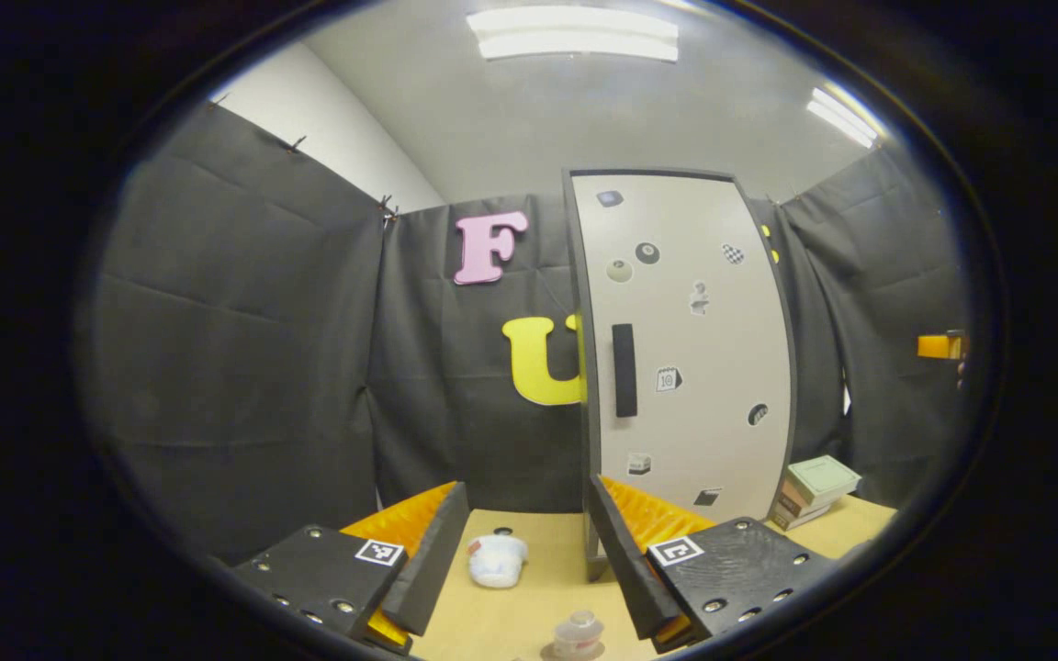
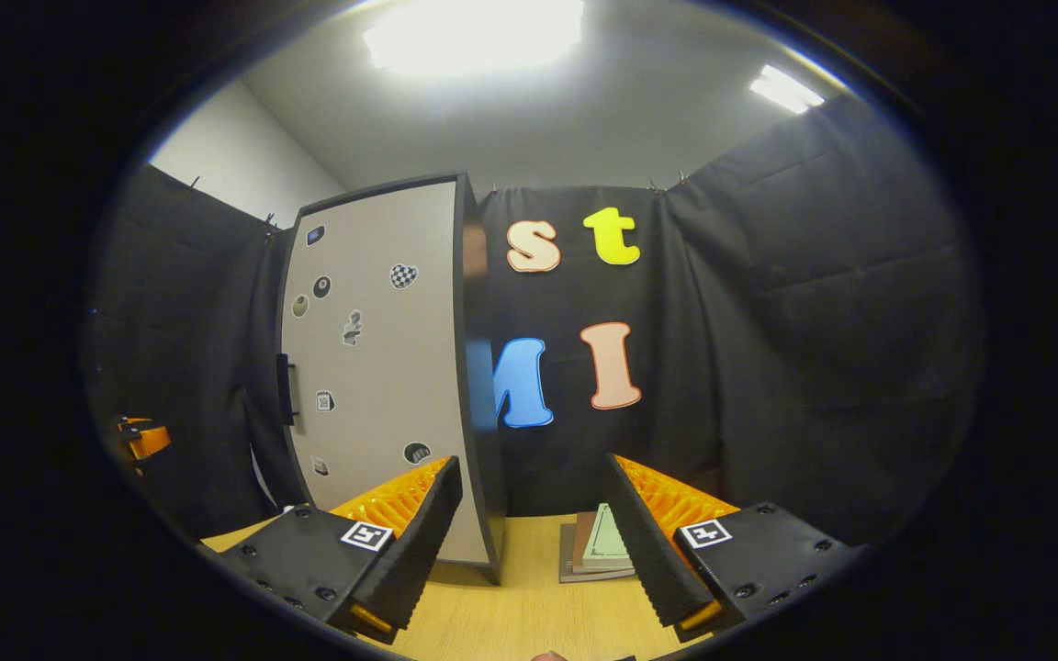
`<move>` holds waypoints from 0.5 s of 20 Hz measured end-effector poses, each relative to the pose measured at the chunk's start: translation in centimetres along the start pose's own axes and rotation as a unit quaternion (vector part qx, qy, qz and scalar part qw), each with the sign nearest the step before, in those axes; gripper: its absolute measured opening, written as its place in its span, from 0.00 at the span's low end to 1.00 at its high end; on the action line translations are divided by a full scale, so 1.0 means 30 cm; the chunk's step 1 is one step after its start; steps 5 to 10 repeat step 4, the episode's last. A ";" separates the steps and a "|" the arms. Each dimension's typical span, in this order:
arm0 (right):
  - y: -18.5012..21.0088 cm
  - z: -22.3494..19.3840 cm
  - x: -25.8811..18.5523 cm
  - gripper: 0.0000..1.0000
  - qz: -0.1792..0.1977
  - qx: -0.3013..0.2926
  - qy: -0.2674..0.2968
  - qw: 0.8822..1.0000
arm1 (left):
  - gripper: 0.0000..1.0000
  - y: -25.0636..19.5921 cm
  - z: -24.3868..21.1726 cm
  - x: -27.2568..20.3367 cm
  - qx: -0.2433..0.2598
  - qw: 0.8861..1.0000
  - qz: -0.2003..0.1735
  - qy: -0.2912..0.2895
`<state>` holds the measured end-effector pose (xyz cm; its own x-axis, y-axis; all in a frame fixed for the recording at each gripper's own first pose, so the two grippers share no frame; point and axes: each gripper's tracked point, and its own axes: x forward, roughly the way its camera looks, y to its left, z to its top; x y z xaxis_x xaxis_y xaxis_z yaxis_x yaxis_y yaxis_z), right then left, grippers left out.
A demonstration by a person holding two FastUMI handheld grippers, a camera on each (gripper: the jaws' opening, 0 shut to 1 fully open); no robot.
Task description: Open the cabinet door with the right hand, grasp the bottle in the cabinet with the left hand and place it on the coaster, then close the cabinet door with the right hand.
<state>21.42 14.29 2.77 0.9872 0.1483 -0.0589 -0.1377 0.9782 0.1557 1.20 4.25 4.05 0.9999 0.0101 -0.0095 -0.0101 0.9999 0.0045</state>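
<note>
The pale cabinet (image 1: 685, 303) stands on the wooden table (image 1: 529, 615) with its door shut and a black handle (image 1: 624, 370) on its left side. A small clear bottle (image 1: 578, 631) stands at the near edge of the table on what looks like a round coaster (image 1: 551, 653), just below my left gripper (image 1: 527, 514), which is open and holds nothing. In the right gripper view the same cabinet (image 2: 373, 367) is at the left, and my right gripper (image 2: 532, 487) hangs open in front of its right edge.
A crumpled white object (image 1: 497, 560) lies on the table left of the cabinet. A stack of books (image 1: 814, 488) sits right of the cabinet, also seen as the books (image 2: 598, 546) between the right gripper's fingers. Black cloth walls close in all around.
</note>
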 end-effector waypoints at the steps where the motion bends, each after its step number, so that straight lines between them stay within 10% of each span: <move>1: 0.007 0.003 -0.001 0.98 -0.001 0.000 -0.001 1.000 | 0.80 0.005 -0.005 -0.002 -0.001 1.000 -0.001 0.002; 10: 0.018 0.000 -0.010 0.98 -0.002 0.002 0.000 1.000 | 0.81 0.027 -0.006 -0.009 0.000 1.000 0.000 0.002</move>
